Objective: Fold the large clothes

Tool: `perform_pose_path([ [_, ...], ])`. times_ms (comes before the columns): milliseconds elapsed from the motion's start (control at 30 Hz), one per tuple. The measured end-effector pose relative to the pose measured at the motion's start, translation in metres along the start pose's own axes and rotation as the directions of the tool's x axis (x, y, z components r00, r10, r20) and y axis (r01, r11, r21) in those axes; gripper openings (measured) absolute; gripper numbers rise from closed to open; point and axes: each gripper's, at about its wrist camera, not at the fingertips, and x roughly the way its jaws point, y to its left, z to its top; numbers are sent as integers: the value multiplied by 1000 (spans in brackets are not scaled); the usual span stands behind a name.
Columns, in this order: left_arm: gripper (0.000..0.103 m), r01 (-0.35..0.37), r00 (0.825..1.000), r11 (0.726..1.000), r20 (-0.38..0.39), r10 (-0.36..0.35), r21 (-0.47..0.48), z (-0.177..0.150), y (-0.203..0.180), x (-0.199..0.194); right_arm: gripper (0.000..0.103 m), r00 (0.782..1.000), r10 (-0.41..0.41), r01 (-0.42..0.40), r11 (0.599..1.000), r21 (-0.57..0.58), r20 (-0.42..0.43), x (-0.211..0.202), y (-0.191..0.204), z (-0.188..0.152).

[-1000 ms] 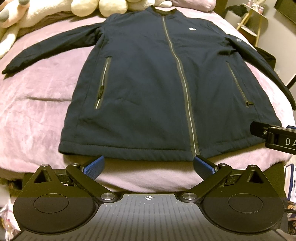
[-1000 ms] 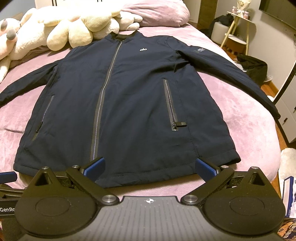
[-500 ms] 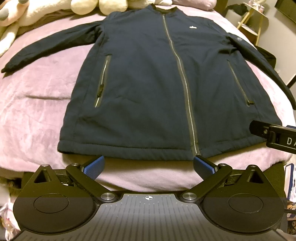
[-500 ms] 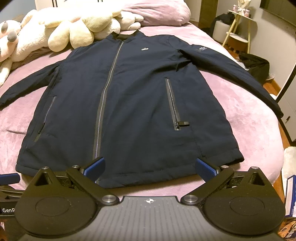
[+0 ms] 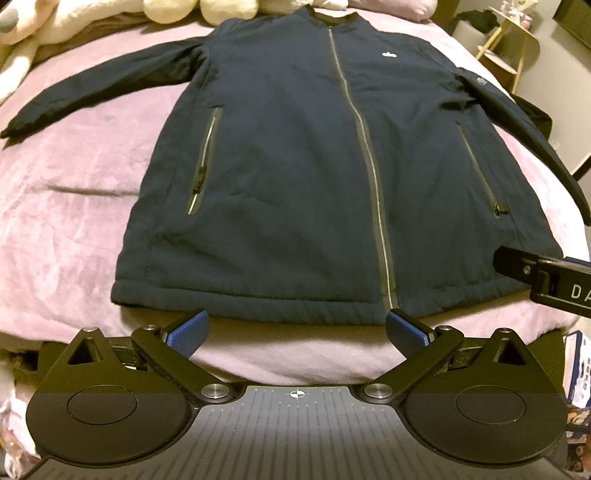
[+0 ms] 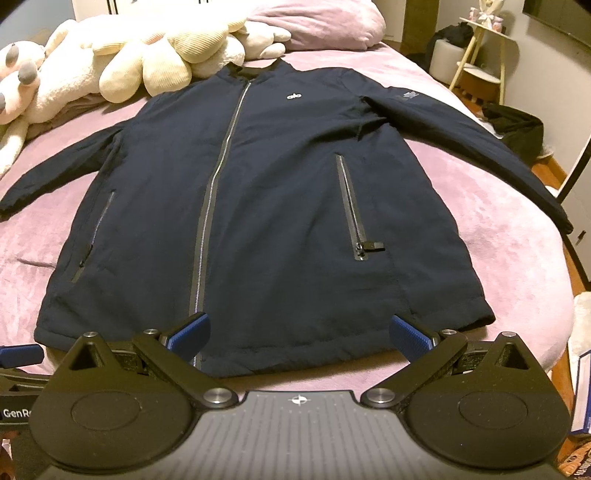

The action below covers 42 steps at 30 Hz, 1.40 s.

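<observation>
A long navy zip-up jacket (image 5: 295,177) (image 6: 280,206) lies flat, front up, on a pink bed, both sleeves spread outward and the hem nearest me. My left gripper (image 5: 297,328) hovers open just short of the hem, left of the central zipper, holding nothing. Over the hem's right half, my right gripper (image 6: 299,332) is open too, its blue pads (image 6: 410,334) empty. The right gripper's finger shows at the left wrist view's right edge, and part of the left gripper at the right wrist view's left edge.
Cream and pink plush toys (image 6: 140,62) and a pink pillow (image 6: 317,26) crowd the head of the bed (image 5: 66,206). A small wooden side table (image 6: 480,62) and a dark bag (image 6: 517,125) stand on the floor at the right.
Both grippers have eased slightly closer to the hem, so the jacket sits a little lower and larger in view. The jacket itself has not moved and both grippers stay open.
</observation>
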Motion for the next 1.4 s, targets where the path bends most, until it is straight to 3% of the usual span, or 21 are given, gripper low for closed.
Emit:
perform_pose_path([
  [167,103,27,1000,1000,4,-27,10,8,-2,4,103,999,48,-48,999,24,-11,8,-5,0],
  [267,103,82,995,997,56,-83,10,22,1,7,103,993,121,-121,990,65,12,12,-14,2],
  [367,103,102,987,995,126,-102,6,44,5,16,103,970,162,-181,979,95,183,13,-33,6],
  [433,103,111,981,994,160,-112,14,62,7,24,103,925,149,-196,975,104,349,15,-55,12],
  [467,103,108,978,994,177,-111,24,73,8,30,103,905,143,-202,973,112,400,19,-68,19],
  [533,103,61,979,998,193,-66,34,91,5,42,103,900,91,-194,960,203,426,31,-103,43],
  [600,103,7,975,999,221,-16,39,109,1,56,103,892,81,-253,905,341,445,46,-151,65],
  [667,103,-12,971,1000,240,5,28,125,1,73,103,898,34,-276,821,500,439,66,-203,80],
  [767,103,3,974,1000,227,3,-27,142,5,96,99,893,-28,-339,617,711,450,101,-283,81],
  [867,103,13,975,998,223,3,-68,152,11,112,81,900,-104,-355,387,851,423,135,-344,68],
  [900,103,3,976,997,218,13,-73,155,12,117,71,908,-124,-339,342,876,399,146,-354,64],
  [1033,103,-17,985,996,169,32,-90,161,14,135,39,920,-197,-294,230,928,340,183,-373,51],
  [1100,103,-9,989,995,146,23,-95,162,18,141,32,907,-215,-333,162,929,362,195,-377,45],
  [1133,103,-8,988,996,150,21,-89,161,19,141,22,904,-215,-347,137,928,370,199,-380,45],
  [1200,103,-15,987,997,156,26,-74,161,22,139,15,909,-200,-351,102,931,365,208,-384,46],
  [1233,103,-18,988,997,153,29,-74,162,24,138,14,915,-194,-338,109,935,354,209,-388,50],
  [1267,103,-16,987,997,158,29,-82,163,27,135,13,924,-196,-304,145,942,328,207,-385,58],
  [1300,103,-5,986,996,167,20,-91,165,30,132,12,932,-218,-244,216,945,290,203,-379,72],
  [1367,103,16,980,994,200,6,-108,167,37,123,12,917,-314,-103,407,908,245,177,-363,108],
  [1400,103,29,975,993,222,-4,-112,168,40,118,12,885,-389,2,553,833,256,162,-335,134],
])
